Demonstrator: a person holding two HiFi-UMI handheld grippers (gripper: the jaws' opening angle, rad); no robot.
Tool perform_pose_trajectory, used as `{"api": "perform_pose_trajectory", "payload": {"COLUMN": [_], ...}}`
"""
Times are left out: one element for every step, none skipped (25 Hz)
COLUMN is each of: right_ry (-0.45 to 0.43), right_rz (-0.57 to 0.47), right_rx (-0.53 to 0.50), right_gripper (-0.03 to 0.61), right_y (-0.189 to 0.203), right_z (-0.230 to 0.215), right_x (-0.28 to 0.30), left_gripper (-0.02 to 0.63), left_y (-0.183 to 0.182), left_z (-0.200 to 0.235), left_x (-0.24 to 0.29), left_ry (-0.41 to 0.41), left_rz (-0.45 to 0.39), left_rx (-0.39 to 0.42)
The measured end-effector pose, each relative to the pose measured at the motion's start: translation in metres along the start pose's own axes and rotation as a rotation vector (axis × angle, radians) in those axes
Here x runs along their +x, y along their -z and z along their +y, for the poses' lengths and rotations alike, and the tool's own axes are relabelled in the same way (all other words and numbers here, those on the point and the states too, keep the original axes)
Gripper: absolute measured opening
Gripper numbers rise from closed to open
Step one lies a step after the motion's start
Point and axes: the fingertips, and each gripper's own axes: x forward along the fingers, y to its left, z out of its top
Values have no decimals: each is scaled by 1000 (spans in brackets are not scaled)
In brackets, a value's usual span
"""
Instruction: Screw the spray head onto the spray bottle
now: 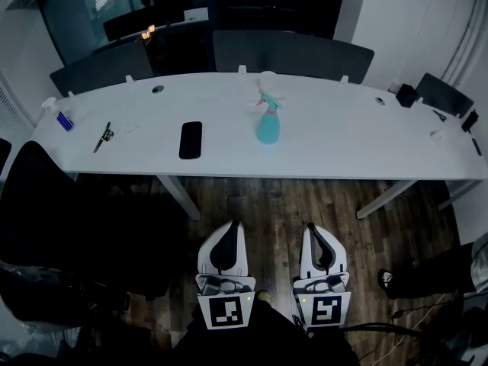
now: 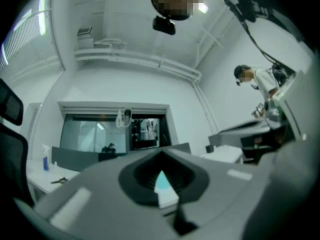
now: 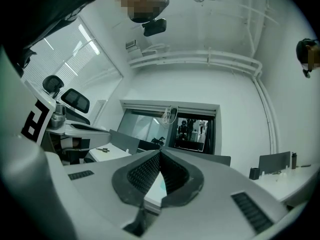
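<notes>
A teal spray bottle stands upright near the middle of the long white table. A white and pink spray head shows at the bottle's top; whether it is fastened on is too small to tell. Both grippers hang low over the wooden floor, well short of the table's front edge and far from the bottle. My left gripper is shut with nothing held, and so is my right gripper. In the left gripper view and the right gripper view the jaws point toward the far window, closed together.
A black phone lies left of the bottle, and a small tool and a blue-capped item lie further left. Dark chairs stand behind the table and another at my left. A shoe shows at the right.
</notes>
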Motion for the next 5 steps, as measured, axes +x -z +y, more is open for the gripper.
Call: {"api": "perform_pose_trajectory", "payload": {"right_ry": [1,1,0,-2,-5], "right_rz": [0,1,3,4,6], "right_rx": [0,0,-1,-2,-3], "right_gripper": [5,5,5,5,5], "right_y": [0,0,-1,-1,-1], "right_z": [-1,-3,-3,-4,-5], "right_x": [-1,-1,-2,-2,-2], "left_gripper": [3,3,2,3,3], "left_y": [-1,-3,-4,-4,-5], "left_z": [-1,-1,-2,-2,-3], "left_x": [0,0,0,0,0], "left_ry": [-1,-1,-2,-3,-3], "left_rz": [-3,-4,-3,-1,2], "left_rx": [3,8,12,17,21]}}
